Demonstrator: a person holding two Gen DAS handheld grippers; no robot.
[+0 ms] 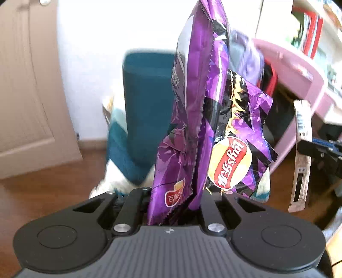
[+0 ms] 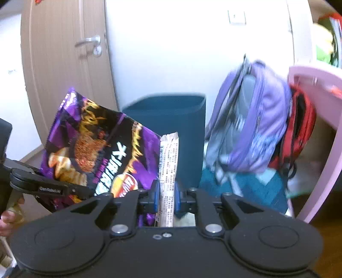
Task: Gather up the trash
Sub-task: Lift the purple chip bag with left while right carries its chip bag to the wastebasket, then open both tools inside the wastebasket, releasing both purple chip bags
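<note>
Door (image 2: 64, 70): beige, panelled, fitted with a silver lever handle (image 2: 88, 41). Wall (image 2: 162, 47): white, carrying a switch plate (image 2: 236, 16) (detail blurred). Backpack (image 2: 254, 126): lilac and grey, hung against a pink desk (image 2: 316, 89); a red bag (image 2: 300, 128) is pressed between the two. Teal-and-white fabric (image 2: 254, 190) is laid beneath the backpack. Wooden floor (image 1: 53, 192): brown.

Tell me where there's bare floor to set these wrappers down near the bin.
Bare wood floor lies left of the bin, below the door. Right of the bin is crowded: purple backpack, red bag, pink desk, teal-and-white rug.
</note>
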